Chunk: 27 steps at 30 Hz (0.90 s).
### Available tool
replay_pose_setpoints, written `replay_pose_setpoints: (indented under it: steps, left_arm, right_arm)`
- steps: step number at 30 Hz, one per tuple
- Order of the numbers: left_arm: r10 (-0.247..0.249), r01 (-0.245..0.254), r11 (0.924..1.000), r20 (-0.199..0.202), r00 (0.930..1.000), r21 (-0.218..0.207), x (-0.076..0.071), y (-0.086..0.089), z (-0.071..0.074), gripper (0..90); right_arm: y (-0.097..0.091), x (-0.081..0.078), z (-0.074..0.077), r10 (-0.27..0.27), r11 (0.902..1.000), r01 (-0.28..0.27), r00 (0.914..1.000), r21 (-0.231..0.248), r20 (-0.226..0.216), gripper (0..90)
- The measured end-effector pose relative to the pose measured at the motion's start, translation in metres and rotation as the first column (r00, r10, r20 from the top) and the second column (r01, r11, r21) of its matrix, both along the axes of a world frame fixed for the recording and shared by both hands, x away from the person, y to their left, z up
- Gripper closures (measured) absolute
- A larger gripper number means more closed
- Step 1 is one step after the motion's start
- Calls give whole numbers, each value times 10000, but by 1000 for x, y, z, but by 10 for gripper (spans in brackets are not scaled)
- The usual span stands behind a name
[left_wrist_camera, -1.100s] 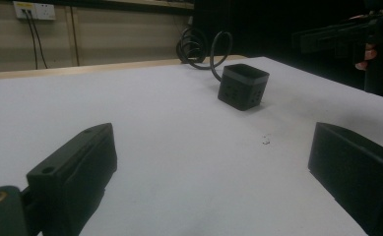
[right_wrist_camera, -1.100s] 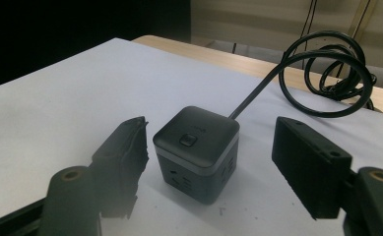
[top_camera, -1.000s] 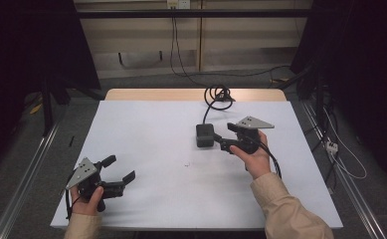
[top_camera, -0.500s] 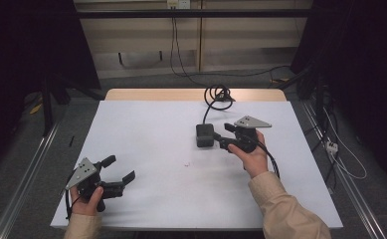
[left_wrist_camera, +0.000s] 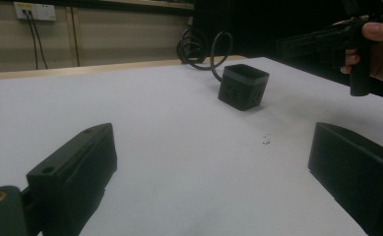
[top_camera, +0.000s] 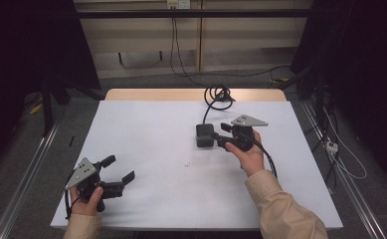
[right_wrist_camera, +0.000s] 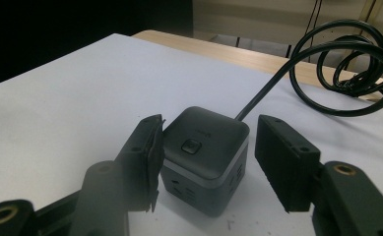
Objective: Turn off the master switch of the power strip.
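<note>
I am holding my right gripper [top_camera: 220, 138] around the black power cube [top_camera: 204, 135], which is sitting on the white table [top_camera: 146, 134] just in front of its coiled cable [top_camera: 218, 94]; my jaws have just been closing, and they are standing about half open with the cube between them; in the right gripper view one pad is touching or nearly touching the cube's side, while the other is standing clear of it, so I am not gripping it yet; my left gripper [top_camera: 117, 174] is resting well apart from the cube, toward the table's near left corner, its jaws spread wide with nothing between them.
</note>
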State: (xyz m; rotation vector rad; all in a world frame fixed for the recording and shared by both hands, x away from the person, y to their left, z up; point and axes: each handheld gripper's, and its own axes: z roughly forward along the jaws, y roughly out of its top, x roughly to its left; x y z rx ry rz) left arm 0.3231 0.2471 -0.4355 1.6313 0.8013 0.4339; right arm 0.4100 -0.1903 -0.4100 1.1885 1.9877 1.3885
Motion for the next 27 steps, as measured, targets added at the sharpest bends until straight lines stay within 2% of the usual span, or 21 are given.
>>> replay_pose_setpoints:
  steps: [12,27]
  left_arm:
    - [-10,10,10000,-16,10000,4,0,1,0,41]
    - [-11,11,10000,-12,10000,2,0,1,0,41]
  right_arm:
    - [5,6,3,83,9999,-82,9999,-107,109,495]
    - [7,10,0,253,9997,-253,9996,-48,-107,662]
